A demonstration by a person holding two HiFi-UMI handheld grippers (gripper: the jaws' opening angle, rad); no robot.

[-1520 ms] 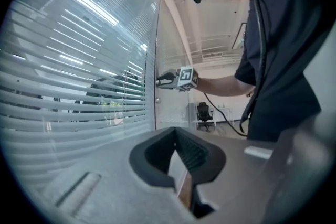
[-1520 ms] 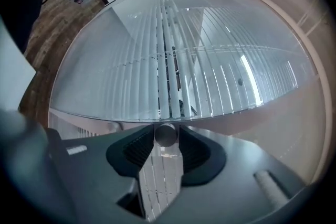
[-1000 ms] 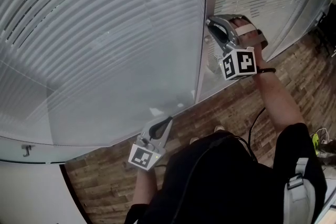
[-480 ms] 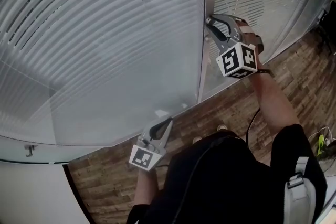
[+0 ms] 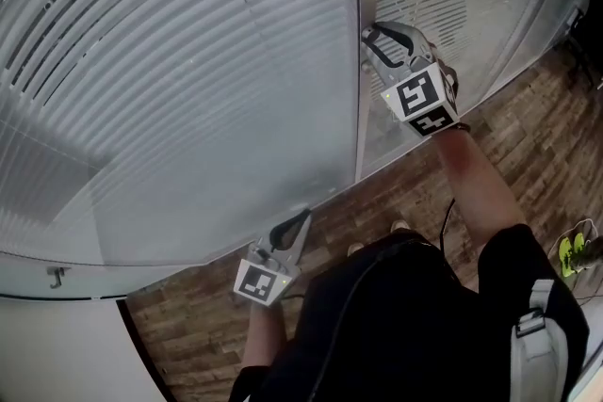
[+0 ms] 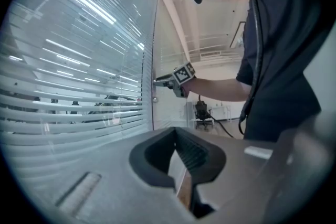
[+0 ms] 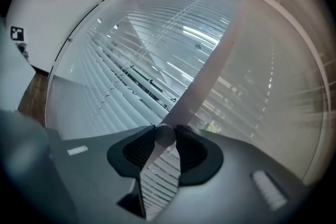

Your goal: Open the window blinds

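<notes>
White slatted blinds (image 5: 188,89) hang behind curved glass, split by a grey frame post (image 5: 361,127). My right gripper (image 5: 367,45) reaches up to that post. In the right gripper view its jaws (image 7: 165,132) are shut on a small round knob (image 7: 164,135) on the post (image 7: 210,71), with the blinds (image 7: 121,60) behind. The left gripper view shows the same gripper (image 6: 157,81) at the post beside the blinds (image 6: 68,86). My left gripper (image 5: 298,221) hangs low near the glass's bottom edge, away from the knob. Its jaws (image 6: 177,136) are shut with nothing between them.
Brown wood-plank floor (image 5: 415,193) runs along the foot of the glass. A small hook (image 5: 57,276) sits on the white wall at the lower left. An office chair (image 6: 202,113) stands further back. The person's dark torso (image 5: 377,325) fills the lower middle.
The right gripper has rolled about its own axis while gripping the knob, and its marker cube now shows a different face. The left gripper has stayed where it was.
</notes>
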